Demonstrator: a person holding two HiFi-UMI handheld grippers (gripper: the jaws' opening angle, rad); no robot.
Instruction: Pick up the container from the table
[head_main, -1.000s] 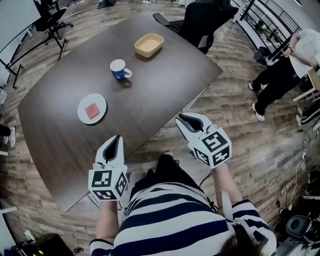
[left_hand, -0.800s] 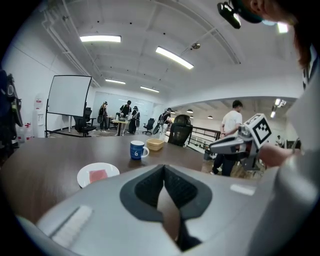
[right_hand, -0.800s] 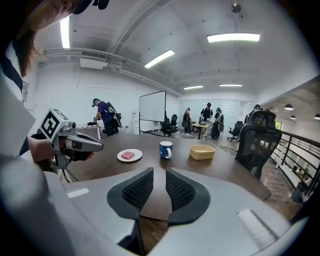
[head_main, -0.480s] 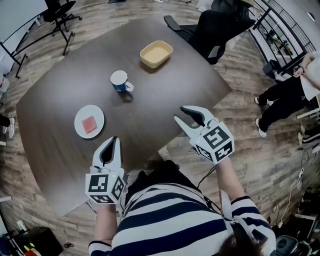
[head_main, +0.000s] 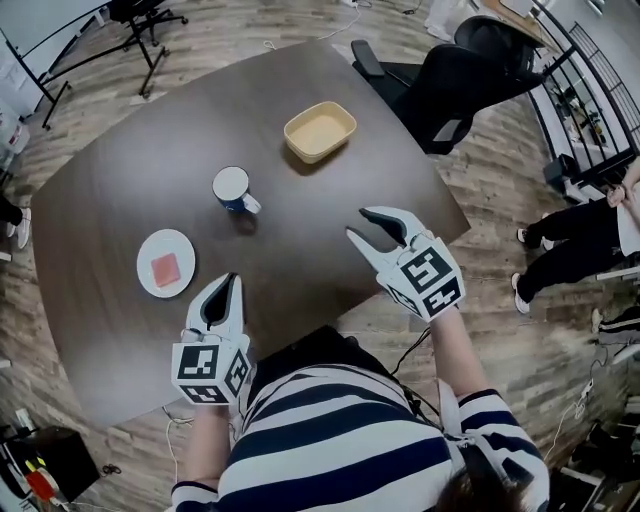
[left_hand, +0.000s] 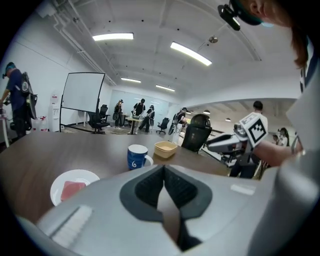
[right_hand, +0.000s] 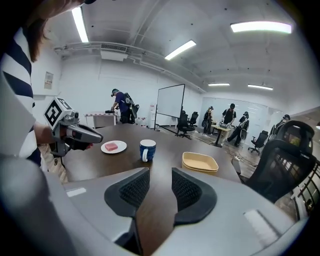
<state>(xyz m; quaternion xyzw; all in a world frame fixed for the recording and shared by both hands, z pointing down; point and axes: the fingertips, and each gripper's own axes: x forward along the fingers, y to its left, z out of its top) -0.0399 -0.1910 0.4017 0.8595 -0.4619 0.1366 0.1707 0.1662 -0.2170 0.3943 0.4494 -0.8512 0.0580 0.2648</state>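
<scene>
The right hand-held gripper (right_hand: 160, 172) is being opened, with nothing between its jaws. The left hand-held gripper (left_hand: 163, 167) is closed and empty. The container (head_main: 320, 131) lies on the desk (head_main: 120, 200), ahead of the right hand-held gripper and well apart. Its empty inside is seen plainly in the head view; mostly its side wall is shown in the left gripper view.

Bright, even light falls from the ceiling strips (right_hand: 260, 27) overhead; the dark table (head_main: 120, 200) carries only a soft shadow beside the mug (head_main: 231, 187). Fisheye bends every edge, the corners go black, and close foreground looks blurred
</scene>
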